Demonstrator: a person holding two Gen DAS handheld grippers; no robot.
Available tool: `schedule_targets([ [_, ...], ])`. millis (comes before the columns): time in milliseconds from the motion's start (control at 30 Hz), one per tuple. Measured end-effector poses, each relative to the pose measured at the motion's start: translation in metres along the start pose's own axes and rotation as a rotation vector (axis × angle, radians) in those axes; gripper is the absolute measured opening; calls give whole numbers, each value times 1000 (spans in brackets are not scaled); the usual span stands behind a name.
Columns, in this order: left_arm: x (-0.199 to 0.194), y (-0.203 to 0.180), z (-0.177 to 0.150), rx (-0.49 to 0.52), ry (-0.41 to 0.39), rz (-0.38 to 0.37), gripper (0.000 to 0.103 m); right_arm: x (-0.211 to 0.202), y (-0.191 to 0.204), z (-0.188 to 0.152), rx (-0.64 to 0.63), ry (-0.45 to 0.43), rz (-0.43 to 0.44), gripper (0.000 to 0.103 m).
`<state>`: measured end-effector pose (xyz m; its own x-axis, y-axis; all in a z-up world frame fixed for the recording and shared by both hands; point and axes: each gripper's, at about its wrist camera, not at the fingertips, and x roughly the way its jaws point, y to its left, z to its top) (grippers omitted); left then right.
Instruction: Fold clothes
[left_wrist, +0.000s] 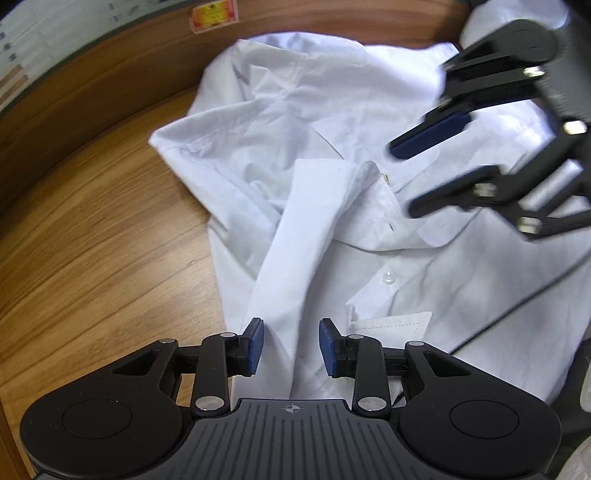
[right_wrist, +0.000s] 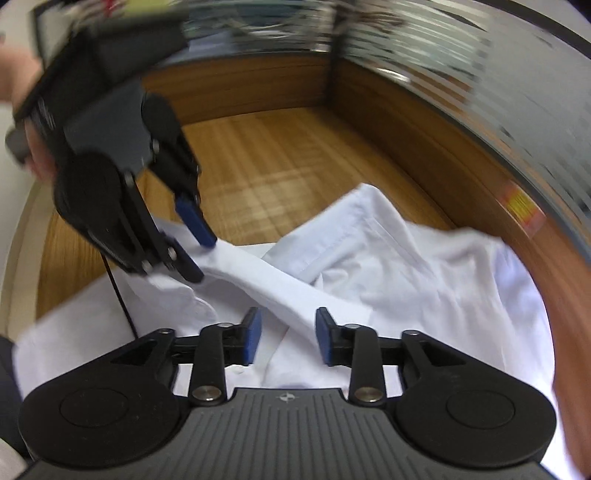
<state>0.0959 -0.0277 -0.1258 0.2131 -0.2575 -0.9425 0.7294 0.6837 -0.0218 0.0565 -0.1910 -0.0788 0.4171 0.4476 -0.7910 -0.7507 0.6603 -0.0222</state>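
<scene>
- White shirt (left_wrist: 332, 110) lies rumpled on my desk (left_wrist: 92, 240), its sleeve (left_wrist: 295, 240) running to six o'clock
- Left hand-held gripper (left_wrist: 291, 347) released, straddling the sleeve
- Right hand-held gripper (left_wrist: 402, 181) released at two o'clock
- I'd pinch the sleeve squarely, lay it flat

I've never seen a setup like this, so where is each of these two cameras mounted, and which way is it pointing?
Left wrist: sits on the left gripper, looking forward over the white shirt on the wooden table; its own open fingers show, and the right gripper opposite.
Right wrist: sits on the right gripper, facing the shirt's sleeve; the left gripper and a hand show.
Shared: shirt, table, both grippers.
</scene>
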Motion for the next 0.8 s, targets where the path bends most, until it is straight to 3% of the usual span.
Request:
schedule_targets([
  [133, 7, 3, 2, 29, 9, -32, 54, -22, 9, -3, 248, 2, -55, 48],
  [200, 11, 7, 0, 40, 12, -51, 55, -31, 13, -5, 388, -4, -89, 48],
  [300, 20, 13, -2, 62, 42, -62, 52, -41, 22, -12, 596, -21, -137, 54],
  [367, 25, 13, -5, 102, 49, -73, 39, -44, 32, -17, 715, -45, -155, 57],
  [567, 21, 33, 3, 93, 34, -137, 38, -36, 66, -29, 987, -120, -188, 57],
  [800, 2, 40, 27, 119, -38, -238, 42, -11, 89, -30, 1242, -230, -148, 57],
])
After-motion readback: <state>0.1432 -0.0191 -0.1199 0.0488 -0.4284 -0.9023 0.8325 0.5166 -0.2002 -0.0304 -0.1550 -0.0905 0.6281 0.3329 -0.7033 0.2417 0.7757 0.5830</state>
